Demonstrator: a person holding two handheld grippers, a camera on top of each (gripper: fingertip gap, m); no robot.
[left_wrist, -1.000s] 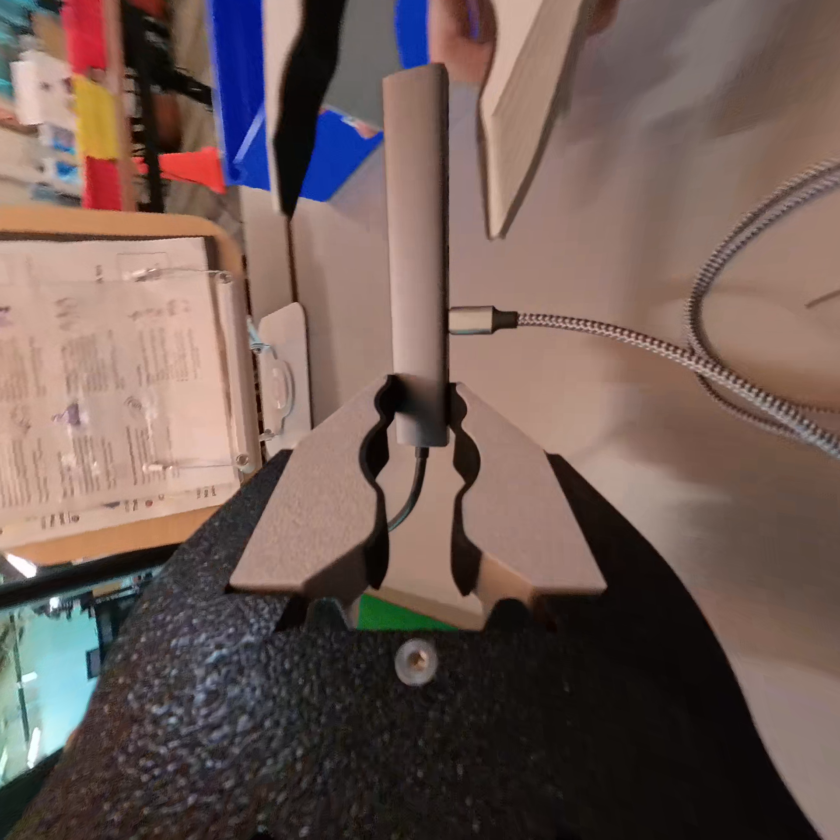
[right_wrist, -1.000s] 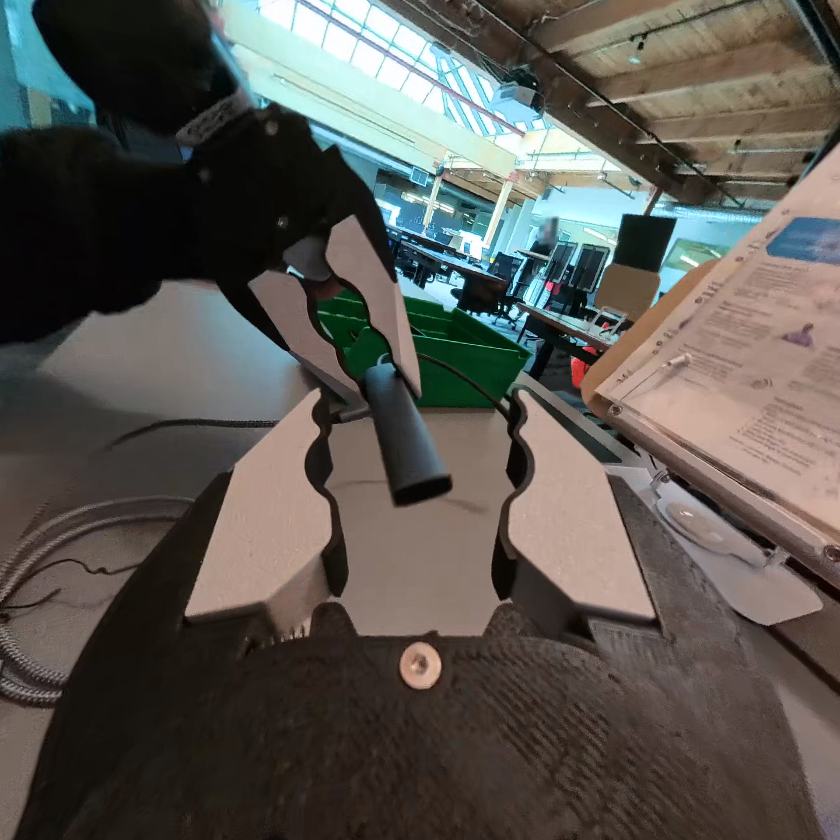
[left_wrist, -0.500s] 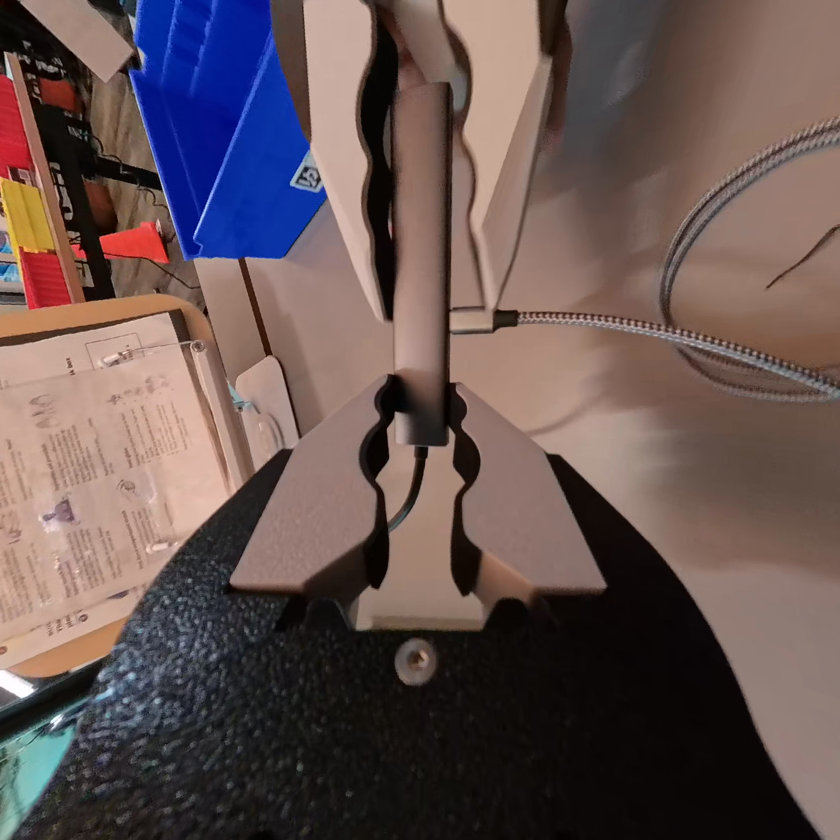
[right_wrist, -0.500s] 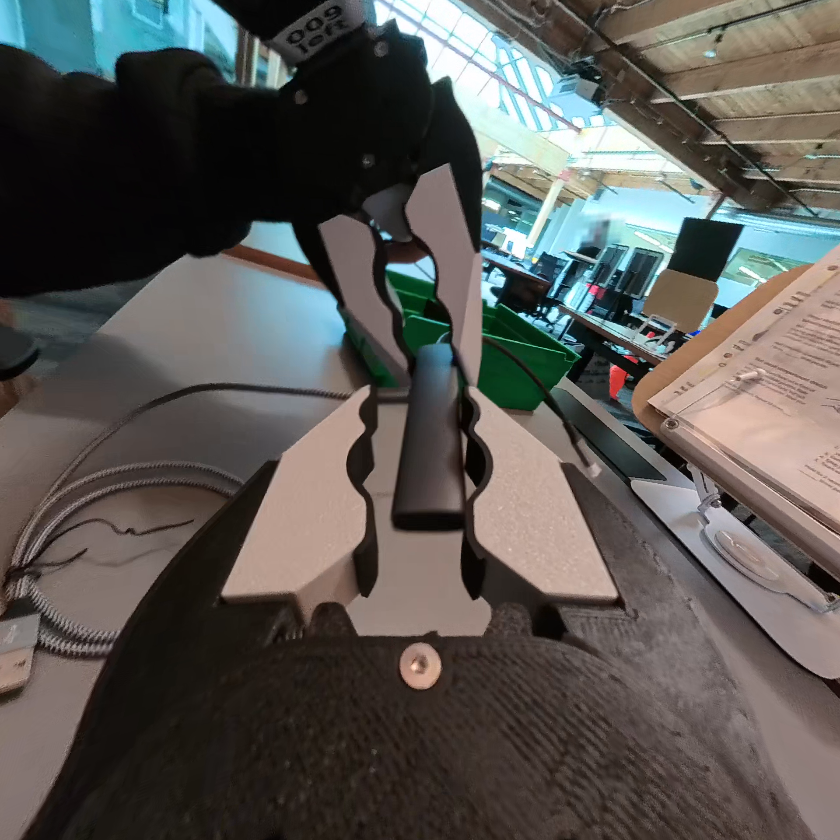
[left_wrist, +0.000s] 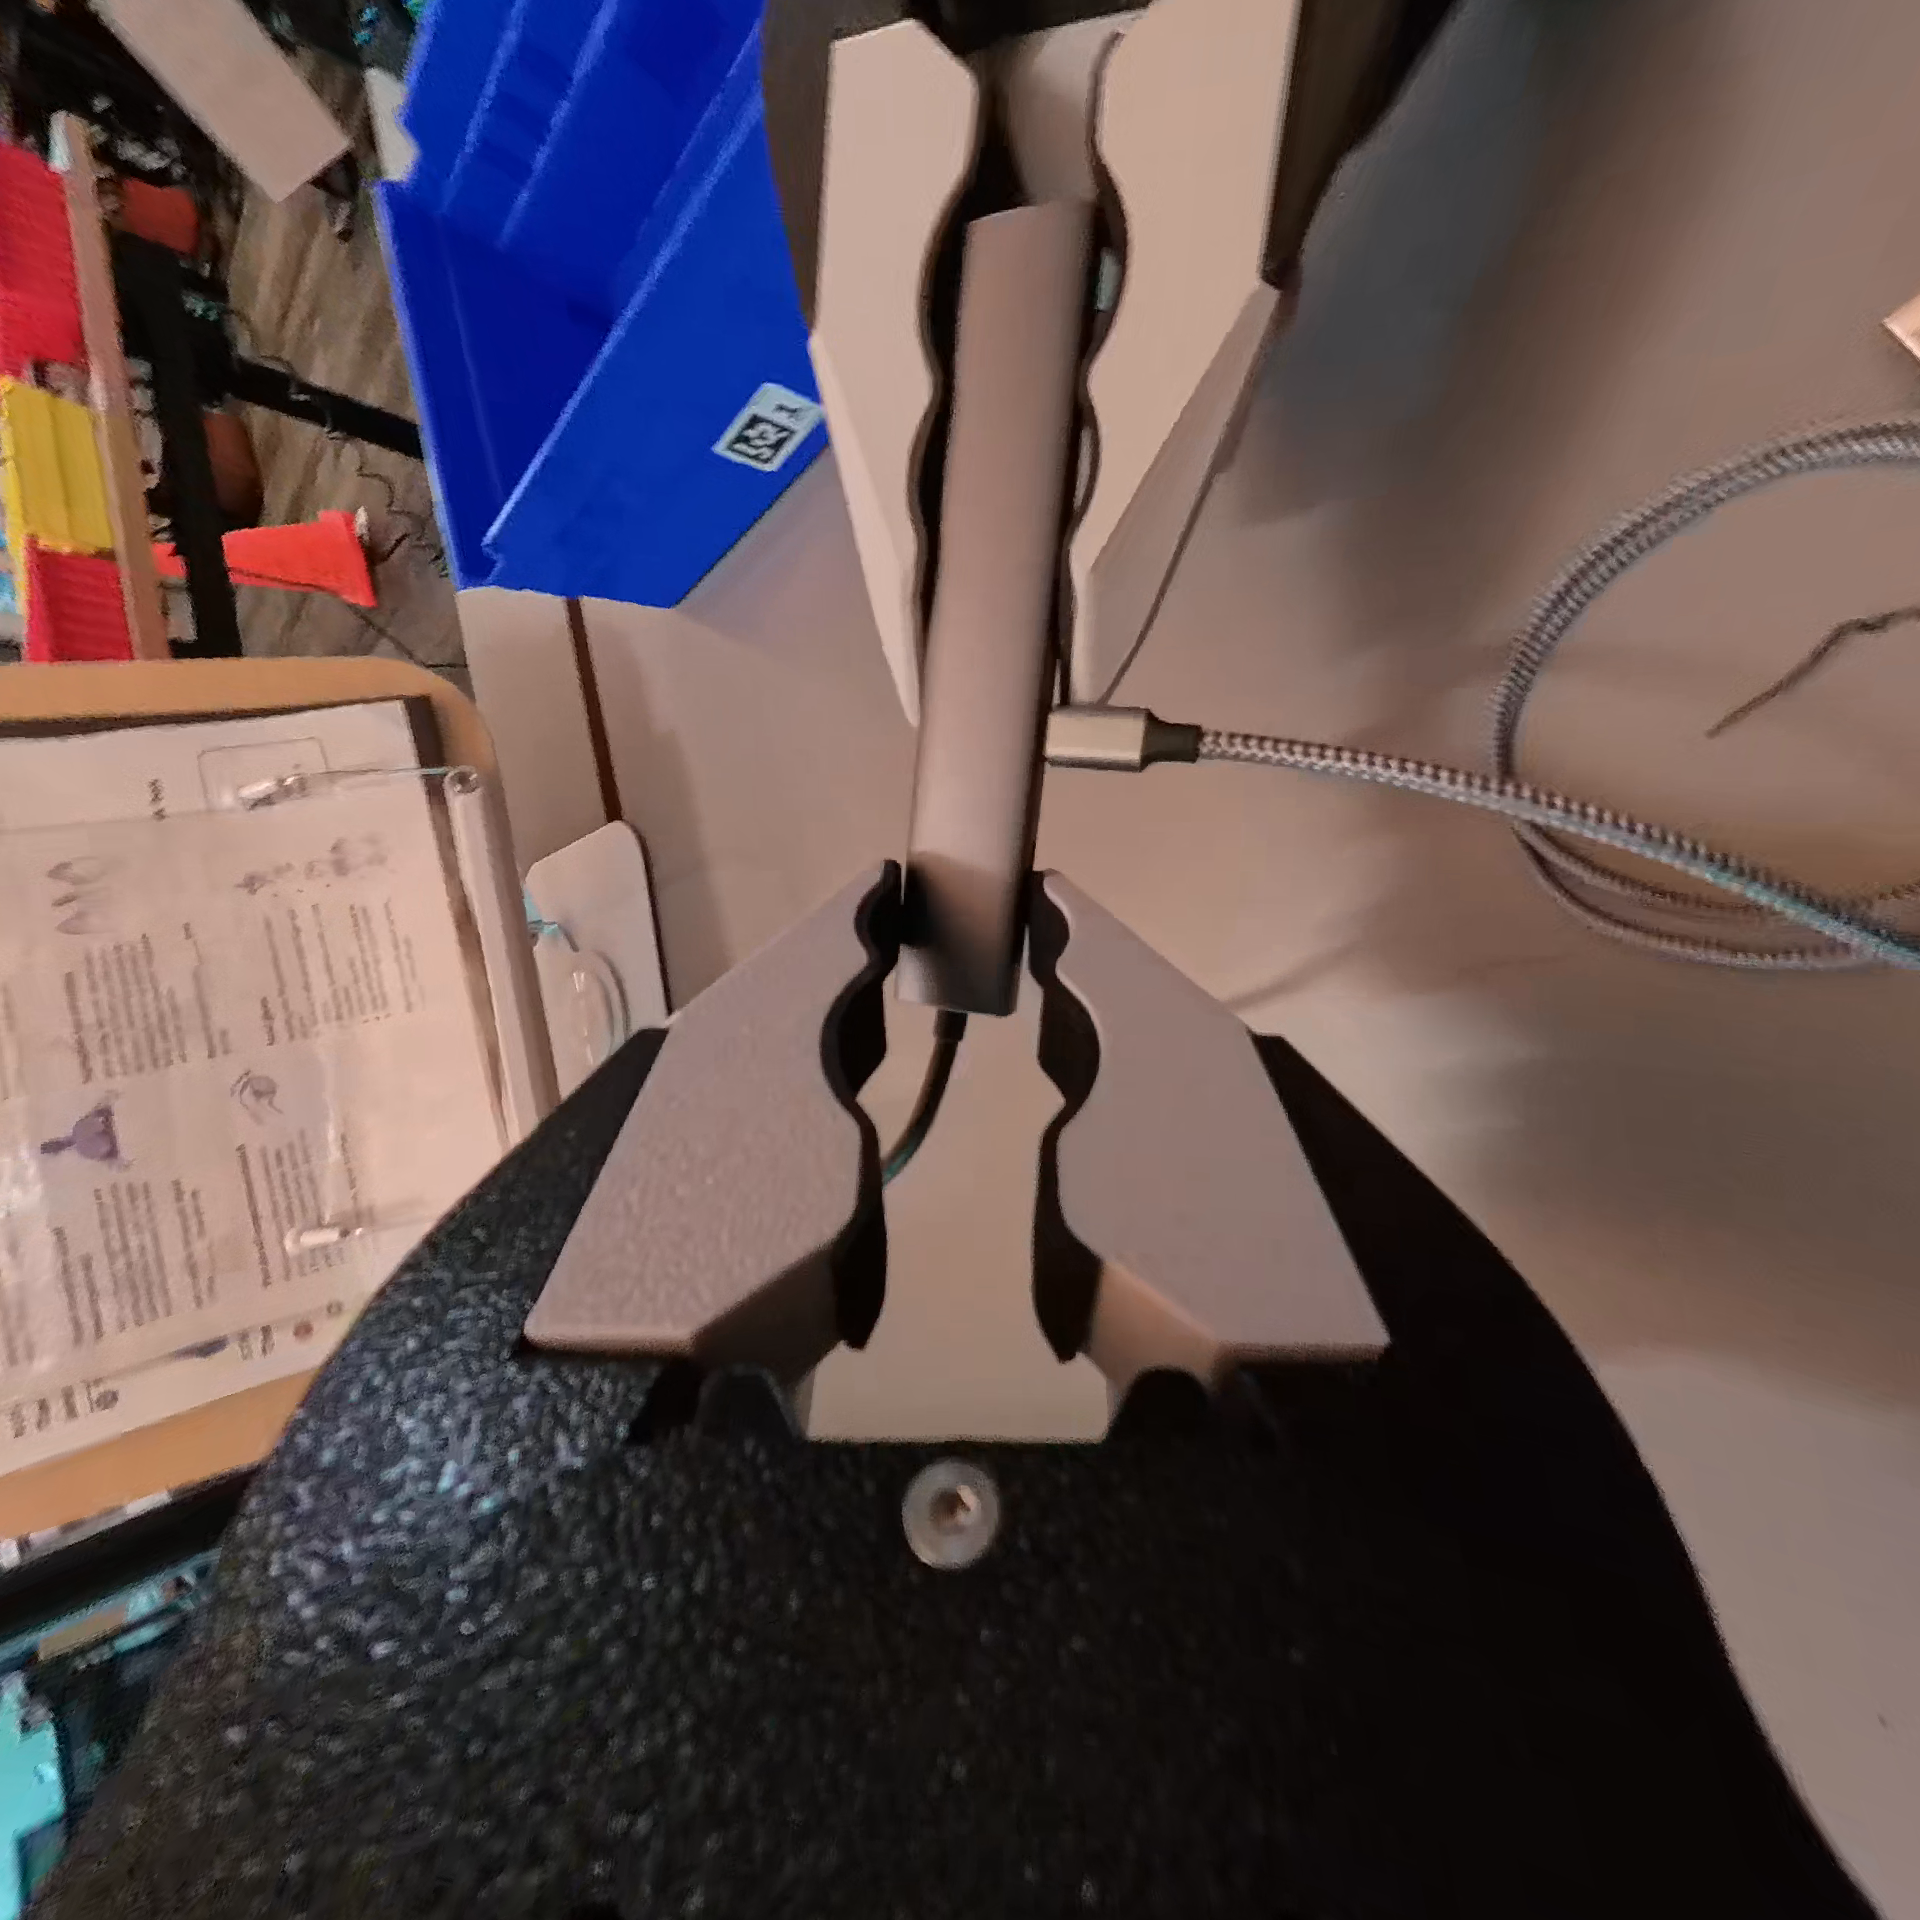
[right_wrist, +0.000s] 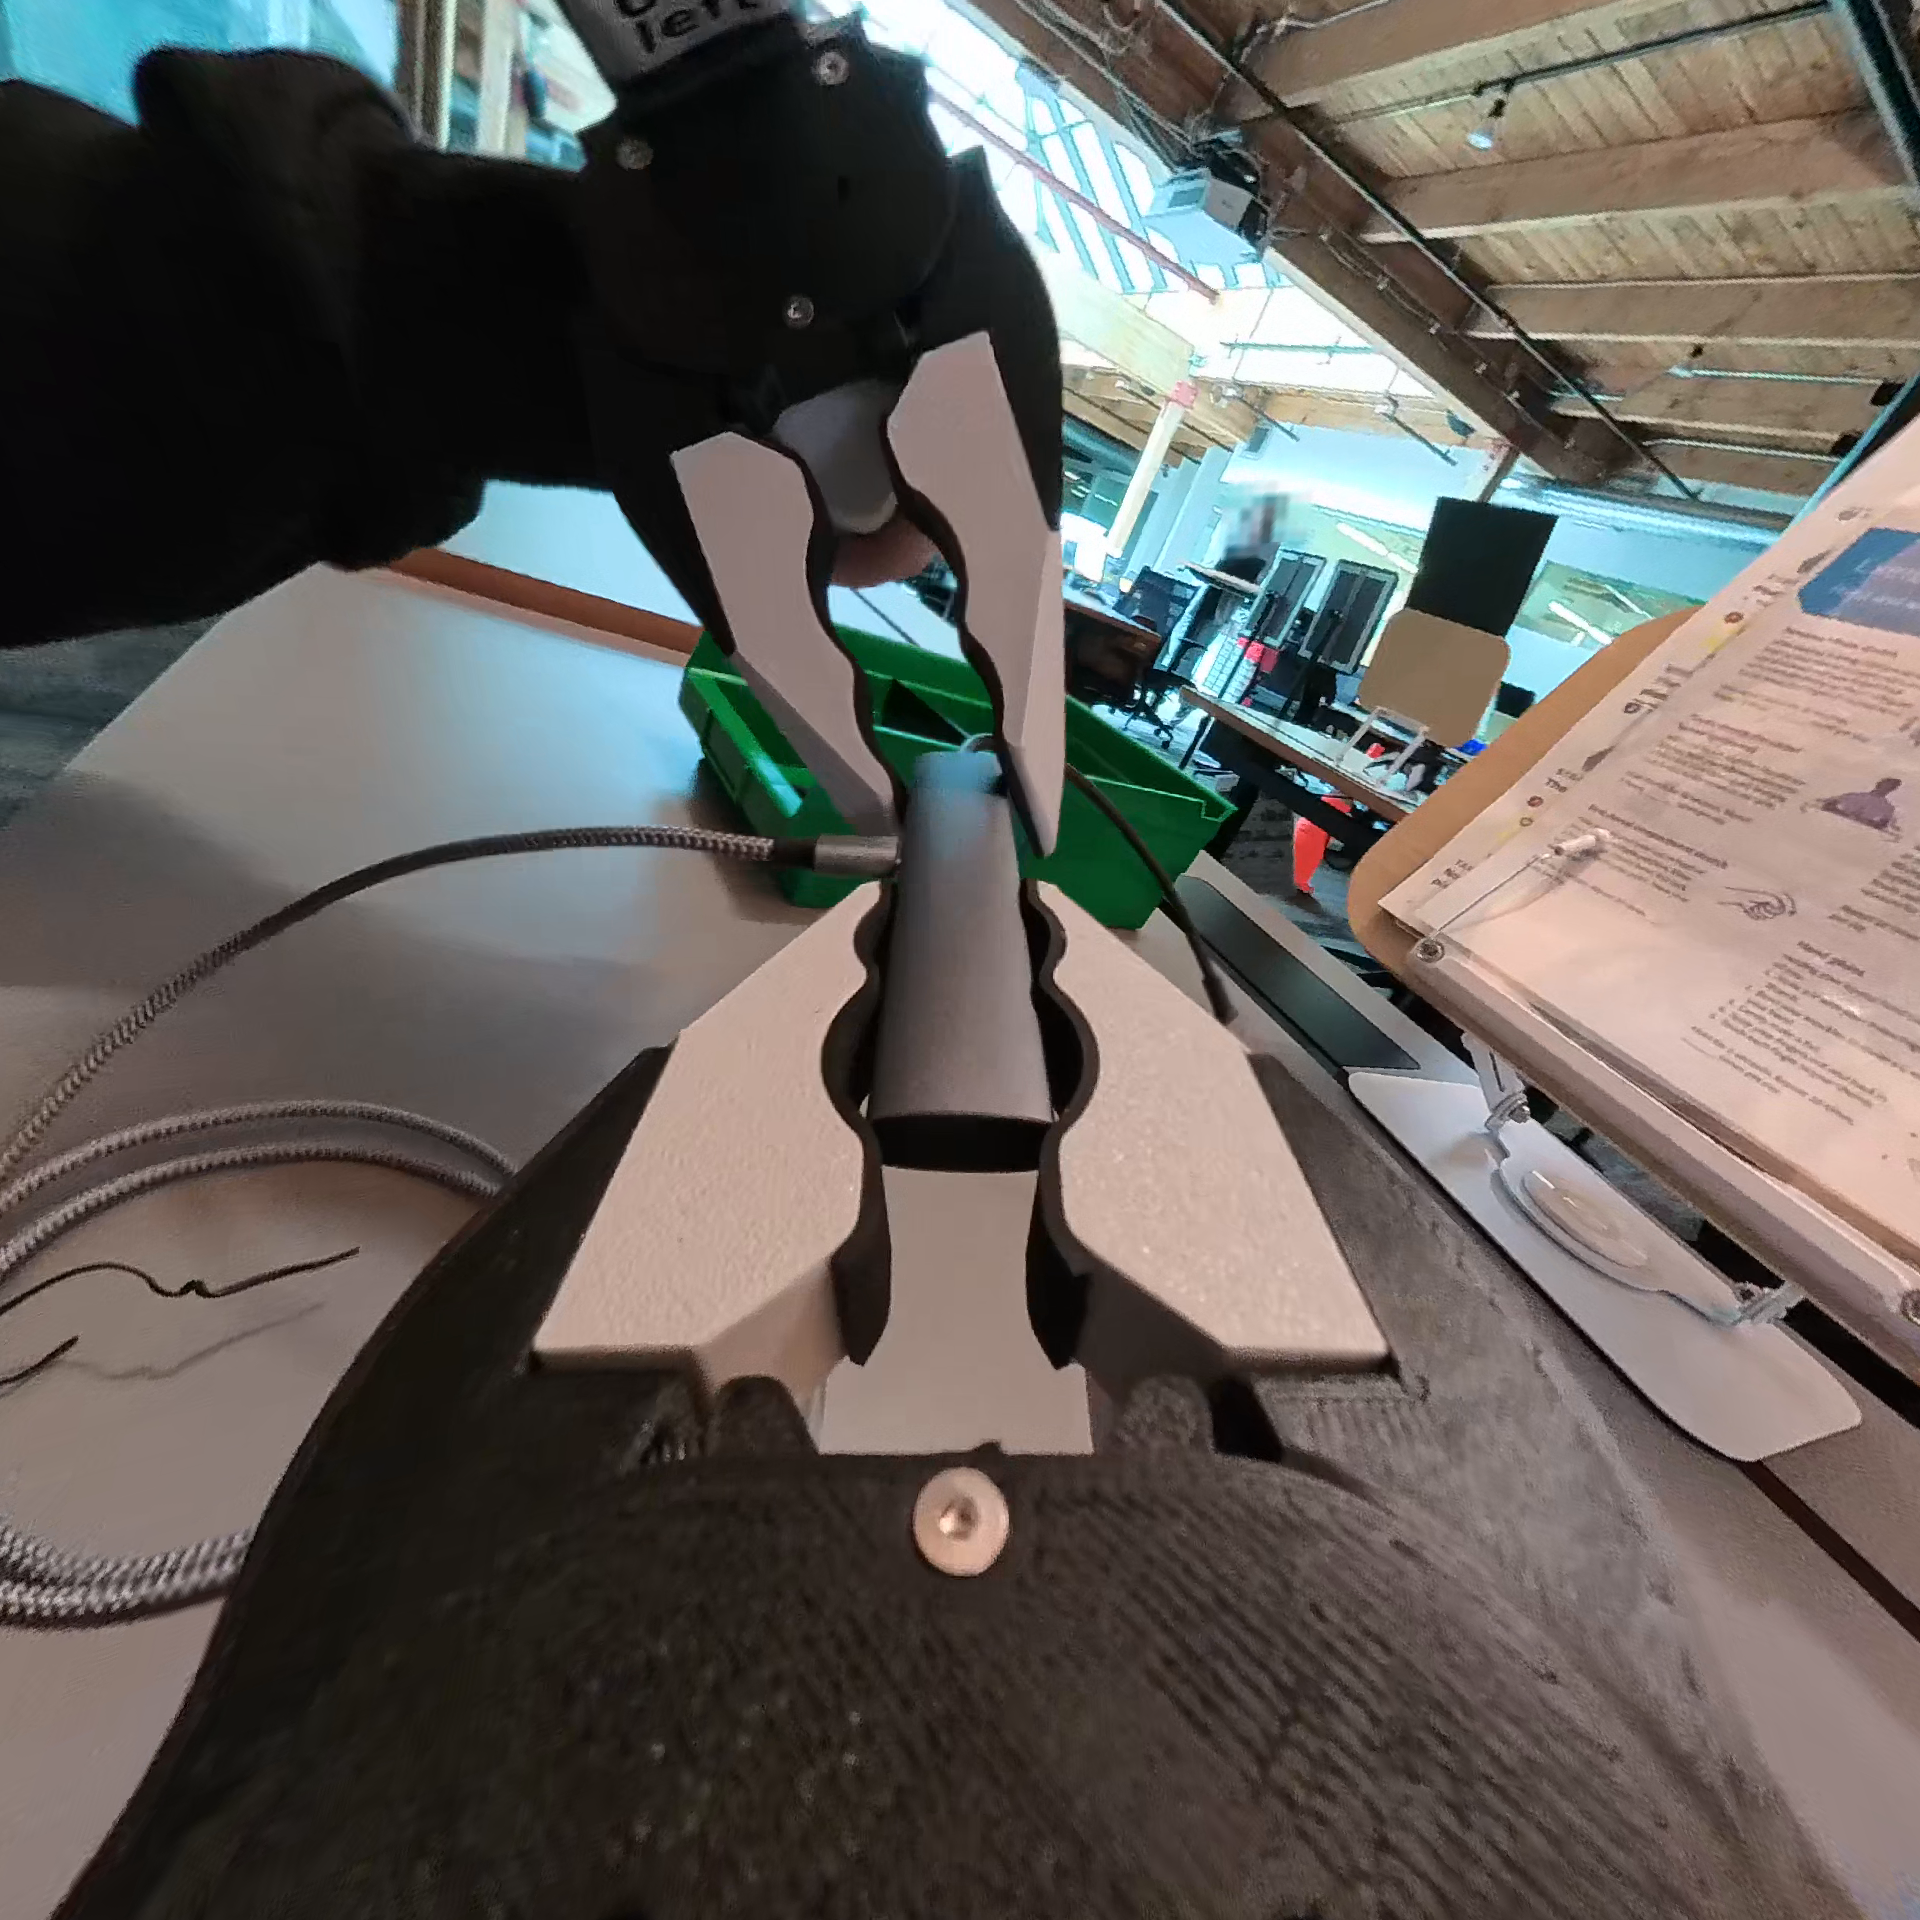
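A grey bar-shaped hub (left_wrist: 987, 623) is held in the air between both grippers. My left gripper (left_wrist: 966, 920) is shut on its near end, where a thin black cord leaves it. My right gripper (right_wrist: 956, 920) is shut around the other end of the hub (right_wrist: 956, 997), and it shows at the top of the left wrist view (left_wrist: 1023, 343). The left gripper (right_wrist: 951, 821) faces it, held by a black-gloved hand. A braided grey cable (left_wrist: 1351, 769) is plugged into the hub's side, and it also shows in the right wrist view (right_wrist: 416, 873).
The braided cable lies coiled on the grey table (left_wrist: 1558, 1143). A blue bin (left_wrist: 582, 312) stands past the table edge and a green bin (right_wrist: 1132, 831) behind the grippers. A document stand with printed pages (right_wrist: 1714, 831) stands at the right, also seen in the left wrist view (left_wrist: 208, 1039).
My right gripper moved in over the free end of the hub and its fingers closed on it. The left gripper kept hold of its end.
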